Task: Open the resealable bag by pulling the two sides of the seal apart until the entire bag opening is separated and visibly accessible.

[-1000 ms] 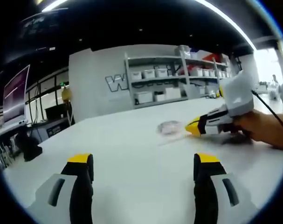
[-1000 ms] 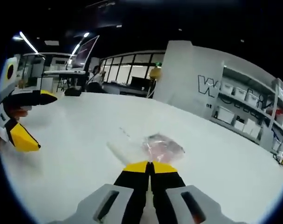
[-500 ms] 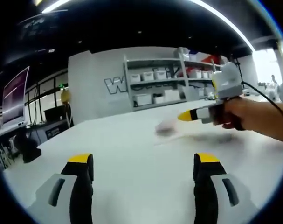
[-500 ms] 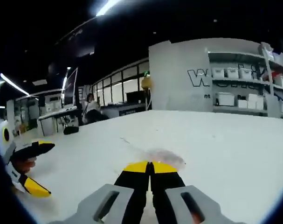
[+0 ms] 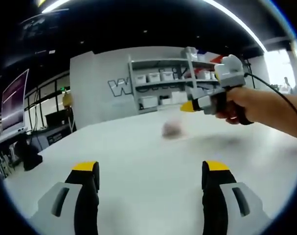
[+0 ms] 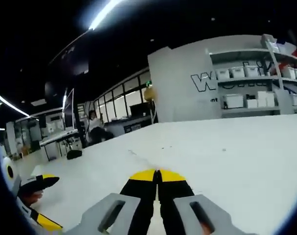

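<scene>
Left gripper [image 5: 148, 174]: jaws held wide apart, nothing between them, poised above the white table [image 5: 138, 161].
Bag: small clear resealable bag [image 5: 172, 129], blurred, seen hanging below the right gripper [image 5: 187, 106].
Right gripper: jaws pressed together, apparently on the bag's edge.
Step advice: opposite seal side is best pinched, then drawn apart evenly.

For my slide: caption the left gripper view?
Right tongs held above the white table, blurred bag below them.
</scene>
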